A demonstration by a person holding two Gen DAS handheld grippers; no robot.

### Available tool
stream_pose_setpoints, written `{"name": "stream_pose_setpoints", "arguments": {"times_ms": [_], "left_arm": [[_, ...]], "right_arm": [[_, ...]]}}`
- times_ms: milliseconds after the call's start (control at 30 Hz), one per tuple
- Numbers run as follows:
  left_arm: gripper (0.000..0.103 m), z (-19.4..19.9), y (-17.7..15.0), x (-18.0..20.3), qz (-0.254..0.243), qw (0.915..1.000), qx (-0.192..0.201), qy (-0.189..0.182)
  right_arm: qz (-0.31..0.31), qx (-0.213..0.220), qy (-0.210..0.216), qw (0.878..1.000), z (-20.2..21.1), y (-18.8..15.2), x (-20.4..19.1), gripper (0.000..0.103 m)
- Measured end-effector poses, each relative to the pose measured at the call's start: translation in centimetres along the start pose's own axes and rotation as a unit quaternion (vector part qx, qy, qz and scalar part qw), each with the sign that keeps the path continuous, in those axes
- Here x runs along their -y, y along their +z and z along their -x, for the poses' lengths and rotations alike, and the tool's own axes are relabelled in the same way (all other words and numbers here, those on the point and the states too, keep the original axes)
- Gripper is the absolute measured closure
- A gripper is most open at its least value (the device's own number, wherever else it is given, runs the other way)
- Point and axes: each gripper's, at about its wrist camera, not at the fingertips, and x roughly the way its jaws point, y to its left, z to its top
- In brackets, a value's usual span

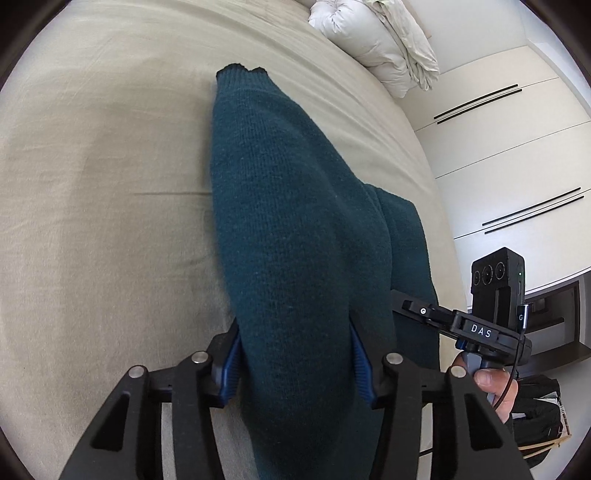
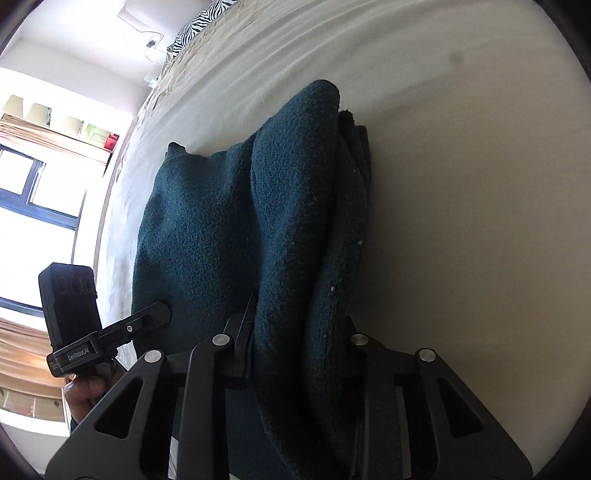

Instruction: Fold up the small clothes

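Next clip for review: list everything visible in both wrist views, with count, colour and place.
Dark teal knitted garment: one, bunched lengthwise on the bed, gripped at its near end by both grippers.
Beige bed sheet: one, covering the bed under the garment.
White crumpled duvet: one, at the far end of the bed.
White wardrobe doors with black bar handles: several, beside the bed.
Zebra-print fabric: one, far edge of the bed.
Window: one, dark-framed, on the wall.
Left gripper: black, blue pads, jaws pressing the garment.
Right gripper: black, jaws closed on the garment.
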Motion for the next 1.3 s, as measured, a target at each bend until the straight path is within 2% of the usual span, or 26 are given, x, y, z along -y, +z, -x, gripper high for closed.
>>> {"name": "stream_pose_setpoints", "arguments": {"times_ms": [133,233,433,600,767,867,1033,1167,1300], "left_arm": [[0.054,1.7,-0.5,1.2,-0.014,0.9997,0.009,0.015],[0.054,4.2,-1.2,2.6,-0.040,0.9985,0.023,0.029],[0.054,10.8,-4.3,2.9,-0.070,0.9961,0.039,0.036],[0.054,16.3,-9.4,1.1,-0.072,0.9956,0.045,0.039],[0.054,20.5,-15.1,-1.1,-0.071,0.9947,0.053,0.052],[0.054,21.7,-17.9,-2.9,-0.058,0.9954,0.050,0.058],[0.054,22.4,-20.9,-5.9,-0.032,0.9967,0.048,0.057],[0.053,21.9,-22.1,-7.1,-0.029,0.9968,0.049,0.056],[0.051,21.7,-23.2,-8.7,-0.017,0.9975,0.053,0.042]], "right_arm": [[0.033,0.020,-0.049,0.998,1.2,-0.6,-2.5,0.081],[0.054,0.033,-0.060,0.996,2.5,-1.6,-4.3,0.082],[0.080,0.057,-0.024,0.995,5.6,-6.2,-8.5,0.082],[0.111,0.054,0.005,0.992,6.5,-12.4,-13.0,0.082],[0.132,0.042,0.024,0.990,5.3,-19.0,-16.8,0.082],[0.136,0.028,0.031,0.990,3.4,-23.1,-18.5,0.082],[0.118,0.001,0.053,0.992,0.8,-27.7,-18.8,0.082],[0.111,-0.003,0.057,0.992,-1.7,-30.1,-19.9,0.082],[0.087,-0.006,0.079,0.993,-2.3,-30.4,-18.2,0.081]]}}
